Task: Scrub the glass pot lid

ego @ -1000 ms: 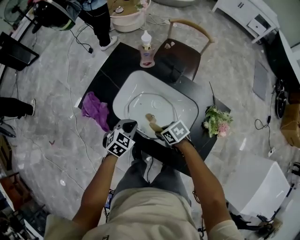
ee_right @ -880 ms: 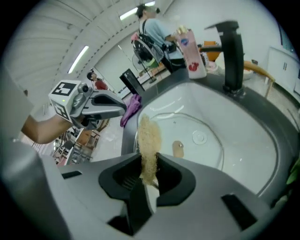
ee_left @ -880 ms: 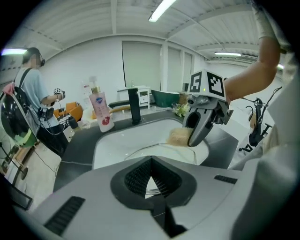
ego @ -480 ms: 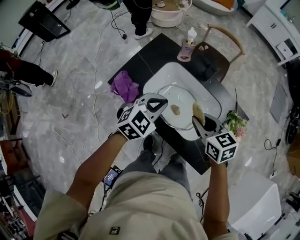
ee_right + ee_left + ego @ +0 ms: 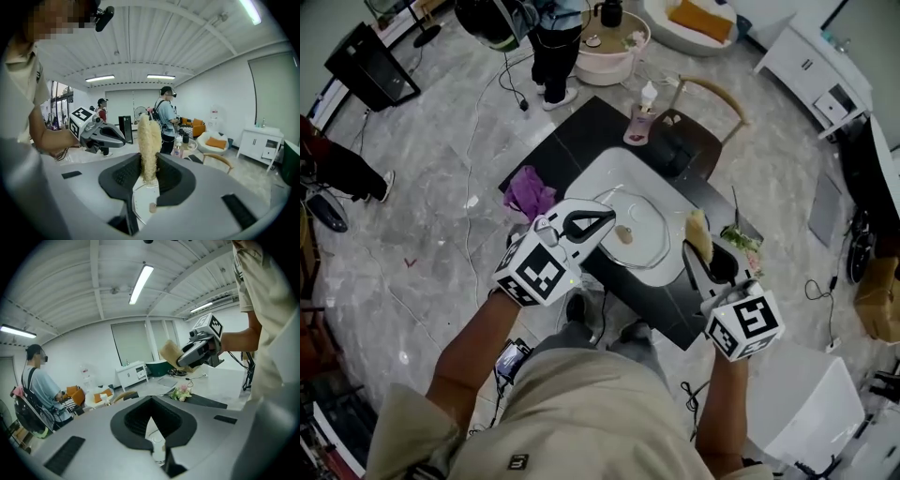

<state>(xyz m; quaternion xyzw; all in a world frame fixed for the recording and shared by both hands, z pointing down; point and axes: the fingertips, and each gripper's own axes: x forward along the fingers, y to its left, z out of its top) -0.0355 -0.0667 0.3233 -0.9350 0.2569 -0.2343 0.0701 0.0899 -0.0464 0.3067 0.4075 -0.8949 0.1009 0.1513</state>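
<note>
1. Clamping a pale yellow fibrous loofah scrubber [image 5: 698, 231] between its jaws, the right hand-held gripper [image 5: 695, 253] hangs over the near right edge of the white rounded basin [image 5: 598, 171].
2. The round glass pot lid [image 5: 645, 247] lies flat inside that basin, knob up. The basin sits on the black surface [image 5: 572, 141].
3. The lid lies to the left of the scrubber and apart from it.
4. The left hand-held gripper [image 5: 606, 218] has its jaws closed together on nothing and hovers at the basin's near left rim, just beside the lid's edge.
5. In the right gripper view, the scrubber [image 5: 148, 145] stands upright in the right hand-held gripper [image 5: 149, 174], and the lid [image 5: 139, 206] shows below it.
6. A crumpled purple cloth [image 5: 528, 192] lies on the surface left of the basin.
7. A small bunch of flowers [image 5: 737, 240] lies on the surface to the right of the basin.
</note>
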